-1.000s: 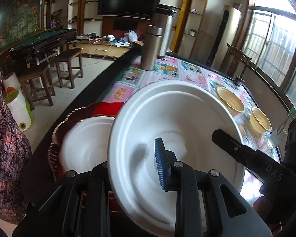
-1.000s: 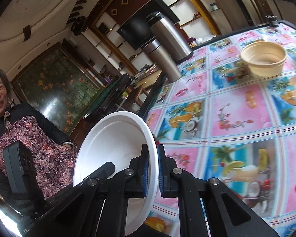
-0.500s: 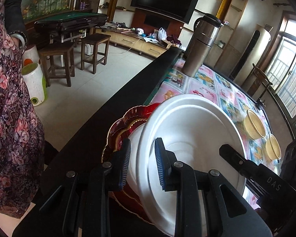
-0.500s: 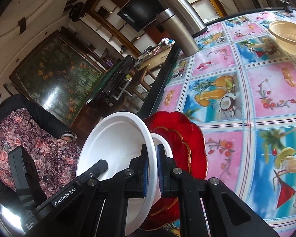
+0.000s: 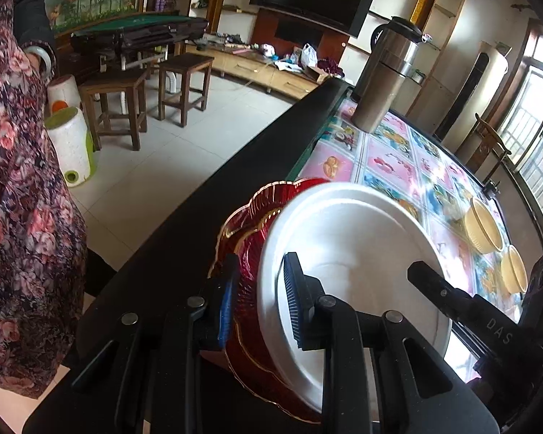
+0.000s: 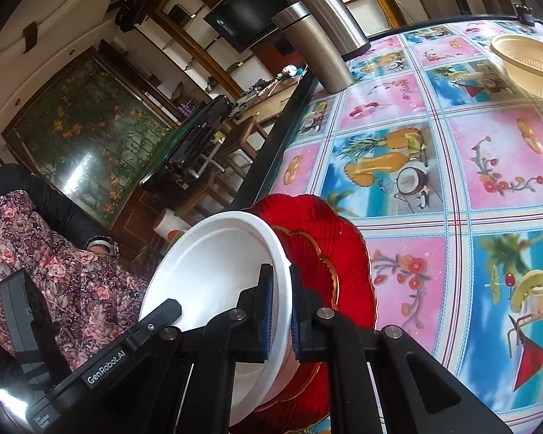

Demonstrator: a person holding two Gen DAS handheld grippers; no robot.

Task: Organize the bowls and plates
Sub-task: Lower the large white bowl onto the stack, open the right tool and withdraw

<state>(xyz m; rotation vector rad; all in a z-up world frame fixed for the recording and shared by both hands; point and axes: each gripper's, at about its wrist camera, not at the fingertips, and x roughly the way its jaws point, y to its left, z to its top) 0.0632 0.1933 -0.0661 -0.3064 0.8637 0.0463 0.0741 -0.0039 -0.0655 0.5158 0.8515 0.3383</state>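
Note:
A white foam plate (image 5: pixel 351 238) lies tilted in a stack of red, gold-rimmed plates (image 5: pixel 242 217) at the table's near edge. My right gripper (image 6: pixel 280 289) is shut on the near rim of the white plate (image 6: pixel 213 278), above the red plates (image 6: pixel 336 238). My left gripper (image 5: pixel 260 282) stands open astride the rims: one pad is outside the red plates and the other over the white plate's inside. I cannot tell whether its pads touch them. The right gripper's finger (image 5: pixel 452 300) reaches in from the right. Two beige bowls (image 5: pixel 483 229) (image 5: pixel 514 269) sit far right.
Two steel flasks (image 6: pixel 318 36) stand at the table's far left edge, on a fruit-print cloth (image 6: pixel 488 152). A beige bowl (image 6: pixel 528 61) sits at the far right. A person in floral clothing (image 5: pixel 18 181) stands left of the table, with wooden stools (image 5: pixel 126 97) on the floor beyond.
The white plate has come down from above the table onto the red plates, still in the right gripper. The left jaws have narrowed around the rims.

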